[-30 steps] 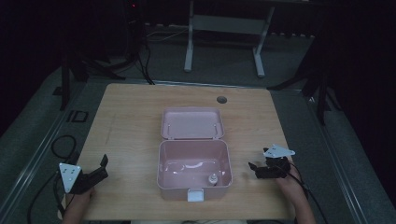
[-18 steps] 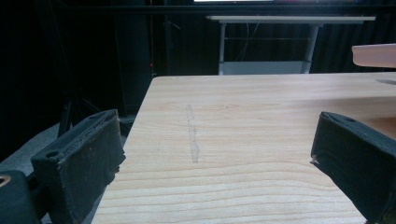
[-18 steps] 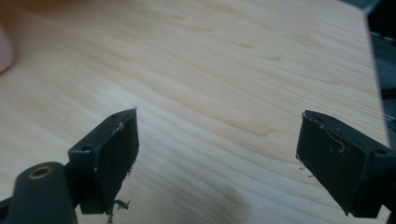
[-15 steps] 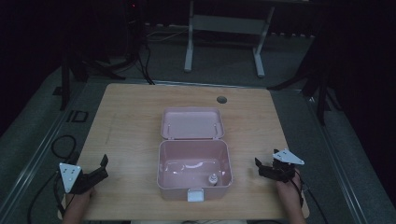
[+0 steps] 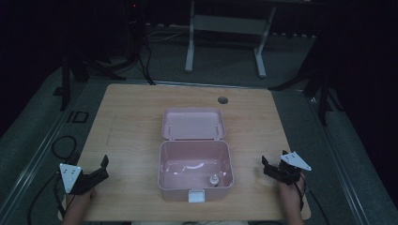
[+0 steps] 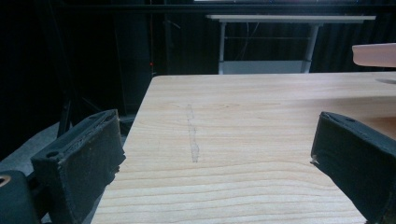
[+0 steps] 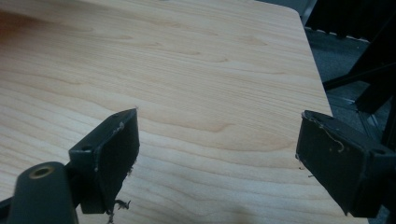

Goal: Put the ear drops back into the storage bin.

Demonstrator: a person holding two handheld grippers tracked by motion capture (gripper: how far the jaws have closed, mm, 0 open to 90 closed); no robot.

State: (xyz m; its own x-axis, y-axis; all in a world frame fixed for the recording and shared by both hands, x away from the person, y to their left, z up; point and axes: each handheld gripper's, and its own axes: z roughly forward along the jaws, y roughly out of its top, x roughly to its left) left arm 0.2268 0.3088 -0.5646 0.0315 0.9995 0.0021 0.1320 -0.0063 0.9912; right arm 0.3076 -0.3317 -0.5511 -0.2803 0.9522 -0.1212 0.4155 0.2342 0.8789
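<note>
An open pink box [image 5: 195,164] sits in the middle of the wooden table [image 5: 131,122], its lid [image 5: 193,123] laid back flat behind it. A small pale object [image 5: 214,179] rests in the box's front right corner. My left gripper [image 5: 99,169] hovers near the table's front left corner, open and empty; its jaws stand wide over bare wood in the left gripper view [image 6: 219,154]. My right gripper [image 5: 270,168] is at the front right, open and empty [image 7: 217,154], to the right of the box. An edge of the pink box [image 6: 376,53] shows at the far right.
A round cable hole [image 5: 223,100] lies in the table behind the lid. A white latch [image 5: 196,196] hangs on the box's front. A metal stand [image 5: 225,28] and cables are on the dark floor beyond. The table's right edge [image 7: 315,65] is close to my right gripper.
My right gripper has drawn back to the right and toward the front edge, away from the box. The left gripper has stayed where it was.
</note>
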